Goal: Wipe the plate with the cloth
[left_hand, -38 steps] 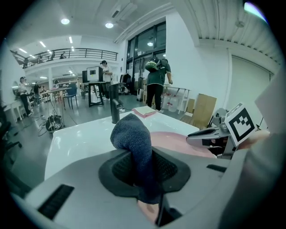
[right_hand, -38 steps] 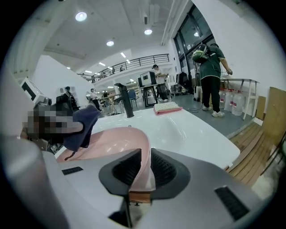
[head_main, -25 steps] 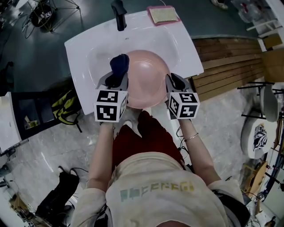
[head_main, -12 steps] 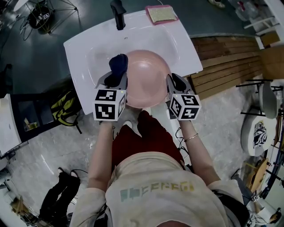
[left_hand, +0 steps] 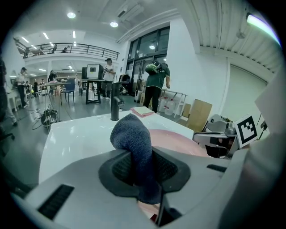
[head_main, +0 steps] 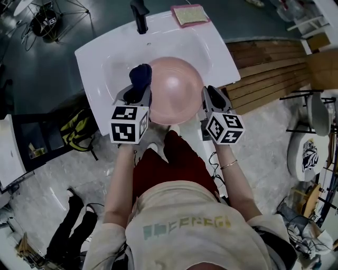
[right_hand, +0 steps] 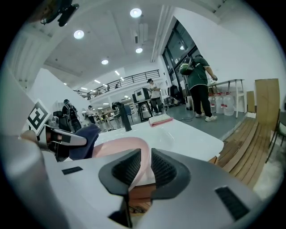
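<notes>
A round pink plate (head_main: 175, 89) is held over the white sink (head_main: 100, 58). My right gripper (head_main: 205, 96) is shut on the plate's right rim; in the right gripper view the pink plate (right_hand: 120, 145) runs edge-on between the jaws of the right gripper (right_hand: 142, 172). My left gripper (head_main: 138, 90) is shut on a dark blue cloth (head_main: 141, 76) at the plate's left edge. In the left gripper view the cloth (left_hand: 134, 143) bulges up out of the left gripper (left_hand: 140, 172), with the plate (left_hand: 172, 141) just behind it.
A black faucet (head_main: 139, 16) stands at the sink's back edge, with a pink sponge (head_main: 189, 15) on the rim to its right. Wooden planks (head_main: 269, 74) lie right of the sink. A bag (head_main: 76, 129) sits on the floor at left. Several people stand in the hall behind.
The right gripper has slid a little to the right and outward along the plate's rim. The left gripper with the cloth has stayed almost still.
</notes>
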`<state>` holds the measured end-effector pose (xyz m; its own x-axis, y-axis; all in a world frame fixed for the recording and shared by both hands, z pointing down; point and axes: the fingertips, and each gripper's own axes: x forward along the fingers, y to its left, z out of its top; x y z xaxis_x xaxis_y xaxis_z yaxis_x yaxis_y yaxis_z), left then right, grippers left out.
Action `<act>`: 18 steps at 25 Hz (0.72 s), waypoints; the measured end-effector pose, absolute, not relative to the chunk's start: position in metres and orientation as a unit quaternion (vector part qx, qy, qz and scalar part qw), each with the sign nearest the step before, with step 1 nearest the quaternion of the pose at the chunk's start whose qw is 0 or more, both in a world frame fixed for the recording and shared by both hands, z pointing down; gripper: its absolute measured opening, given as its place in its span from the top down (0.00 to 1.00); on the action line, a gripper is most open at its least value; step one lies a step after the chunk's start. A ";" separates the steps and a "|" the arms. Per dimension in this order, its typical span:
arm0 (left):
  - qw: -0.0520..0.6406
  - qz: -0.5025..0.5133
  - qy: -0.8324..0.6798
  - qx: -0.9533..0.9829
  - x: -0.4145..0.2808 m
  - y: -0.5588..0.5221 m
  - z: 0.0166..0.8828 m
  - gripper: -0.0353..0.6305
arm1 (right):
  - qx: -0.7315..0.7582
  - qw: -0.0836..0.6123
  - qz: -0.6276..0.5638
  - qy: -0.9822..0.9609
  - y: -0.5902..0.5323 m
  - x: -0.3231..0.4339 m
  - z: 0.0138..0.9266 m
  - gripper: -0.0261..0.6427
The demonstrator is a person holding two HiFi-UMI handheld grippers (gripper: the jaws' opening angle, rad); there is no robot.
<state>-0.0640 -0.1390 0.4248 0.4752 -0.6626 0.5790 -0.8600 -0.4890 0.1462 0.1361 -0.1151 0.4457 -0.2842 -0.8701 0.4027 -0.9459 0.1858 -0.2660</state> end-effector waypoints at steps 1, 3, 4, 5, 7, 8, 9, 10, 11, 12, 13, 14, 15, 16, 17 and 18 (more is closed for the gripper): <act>0.213 0.229 -0.456 0.833 -0.063 -0.138 0.424 0.83 | 0.595 0.079 0.235 -0.765 -0.113 0.136 0.444 0.87; 0.210 0.227 -0.451 0.837 -0.062 -0.135 0.421 0.83 | 0.600 0.077 0.232 -0.761 -0.107 0.137 0.441 0.87; 0.208 0.226 -0.449 0.839 -0.062 -0.133 0.419 0.83 | 0.604 0.075 0.231 -0.759 -0.104 0.137 0.440 0.87; 0.205 0.223 -0.448 0.841 -0.062 -0.131 0.417 0.83 | 0.608 0.073 0.229 -0.757 -0.101 0.138 0.438 0.87; 0.198 0.213 -0.445 0.847 -0.063 -0.129 0.410 0.83 | 0.616 0.067 0.223 -0.752 -0.094 0.139 0.433 0.87; 0.194 0.207 -0.443 0.850 -0.064 -0.127 0.407 0.83 | 0.620 0.063 0.220 -0.750 -0.090 0.139 0.429 0.87; 0.189 0.201 -0.442 0.854 -0.065 -0.126 0.403 0.83 | 0.625 0.057 0.216 -0.748 -0.087 0.139 0.425 0.87; 0.184 0.194 -0.440 0.857 -0.066 -0.124 0.399 0.83 | 0.630 0.051 0.212 -0.745 -0.083 0.139 0.420 0.87; 0.179 0.187 -0.438 0.861 -0.067 -0.123 0.395 0.83 | 0.635 0.044 0.209 -0.742 -0.080 0.140 0.415 0.87; 0.174 0.179 -0.435 0.865 -0.067 -0.121 0.391 0.83 | 0.641 0.036 0.206 -0.739 -0.076 0.140 0.410 0.87; 0.168 0.170 -0.433 0.869 -0.067 -0.119 0.387 0.83 | 0.646 0.028 0.202 -0.735 -0.072 0.141 0.405 0.87; 0.161 0.163 -0.430 0.874 -0.067 -0.116 0.383 0.83 | 0.650 0.020 0.198 -0.733 -0.068 0.142 0.399 0.87; 0.153 0.156 -0.426 0.878 -0.067 -0.113 0.378 0.83 | 0.653 0.012 0.191 -0.733 -0.063 0.141 0.392 0.87; 0.146 0.148 -0.424 0.882 -0.067 -0.110 0.374 0.83 | 0.655 0.004 0.184 -0.733 -0.058 0.140 0.385 0.87; 0.141 0.141 -0.421 0.885 -0.068 -0.107 0.369 0.83 | 0.655 -0.005 0.176 -0.734 -0.054 0.139 0.377 0.87; 0.137 0.132 -0.419 0.888 -0.068 -0.103 0.364 0.83 | 0.656 -0.014 0.168 -0.735 -0.049 0.138 0.369 0.87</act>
<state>-0.0684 -0.1032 0.3644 0.6142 -0.7079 0.3489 -0.7802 -0.6111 0.1336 0.1376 -0.0486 0.3686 -0.1382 -0.9702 0.1989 -0.9605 0.0823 -0.2657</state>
